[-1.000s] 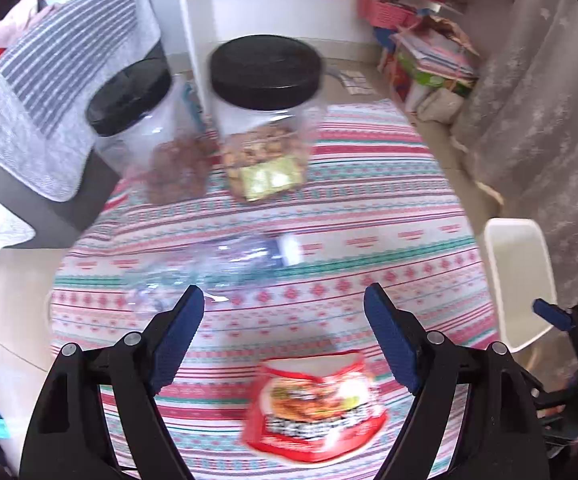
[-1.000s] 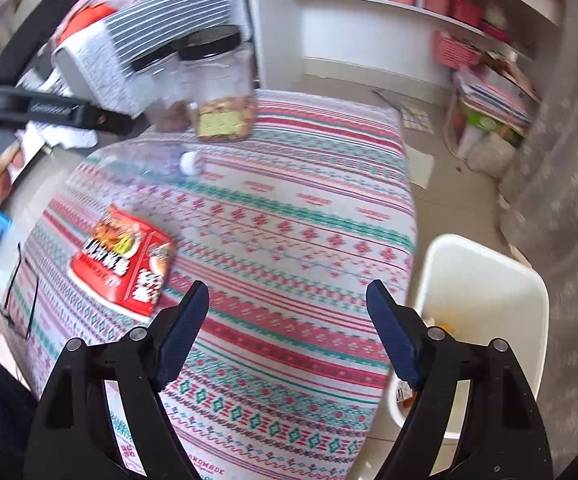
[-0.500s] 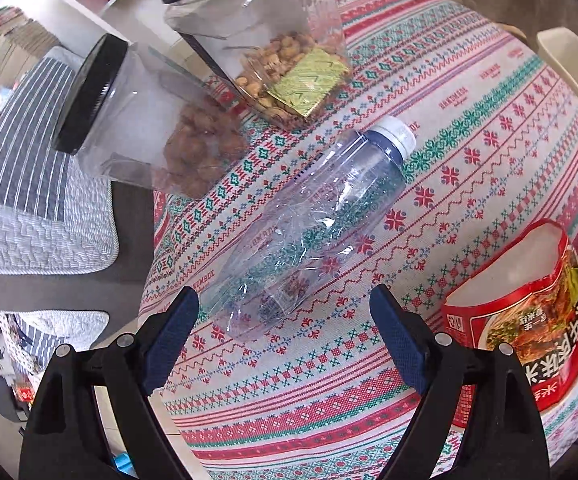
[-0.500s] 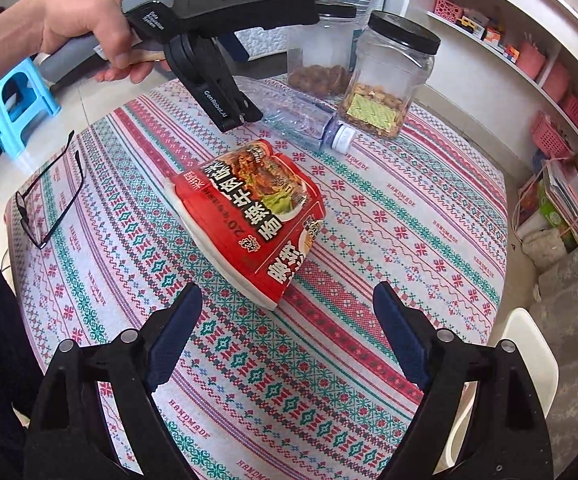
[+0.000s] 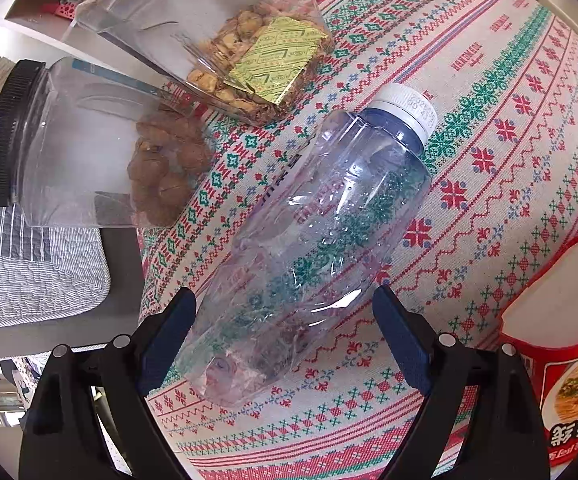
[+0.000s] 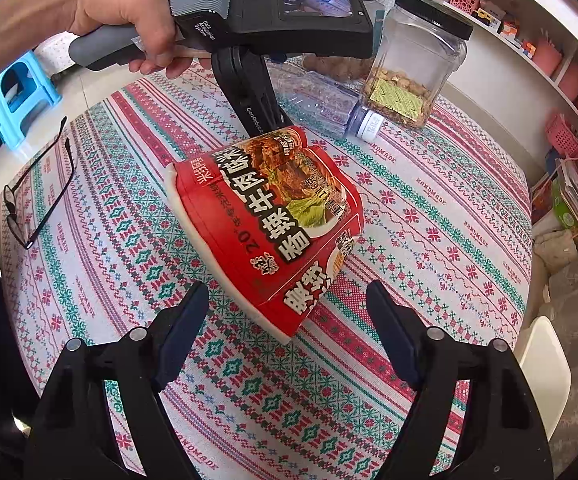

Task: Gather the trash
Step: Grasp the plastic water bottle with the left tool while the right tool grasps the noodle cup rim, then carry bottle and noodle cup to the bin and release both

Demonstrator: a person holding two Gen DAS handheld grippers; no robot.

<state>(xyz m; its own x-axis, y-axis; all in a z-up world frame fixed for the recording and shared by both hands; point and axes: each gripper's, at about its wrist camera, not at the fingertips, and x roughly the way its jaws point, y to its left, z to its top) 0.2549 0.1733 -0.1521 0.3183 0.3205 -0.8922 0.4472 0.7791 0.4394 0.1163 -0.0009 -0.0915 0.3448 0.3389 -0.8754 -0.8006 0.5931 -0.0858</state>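
A crumpled clear plastic bottle [image 5: 321, 232] with a white cap lies on the patterned tablecloth [image 5: 489, 128]. Its bottom end sits between the fingers of my left gripper [image 5: 283, 332], whose jaws are opening; the pads do not press on it. A red instant-noodle cup [image 6: 273, 220] lies on its side. My right gripper [image 6: 287, 304] straddles its near end with the jaws closing and a gap on both sides. The cup [image 5: 561, 360] also shows at the right edge of the left wrist view. A hand [image 6: 121, 8] holds the left tool over the bottle [image 6: 321, 100].
Two clear jars with black lids stand beside the bottle: one of nuts [image 5: 249, 40], one of brown pieces [image 5: 101, 148]. Glasses [image 6: 37, 192] lie at the table's left edge. A white bin [image 6: 545, 360] stands on the floor by the table. Shelves and a blue stool [image 6: 17, 92] are behind.
Both grippers have come down. The left rolled and closed in over the bottle's bottom end. The right swung from the bin side to the noodle cup, and its fingers have narrowed.
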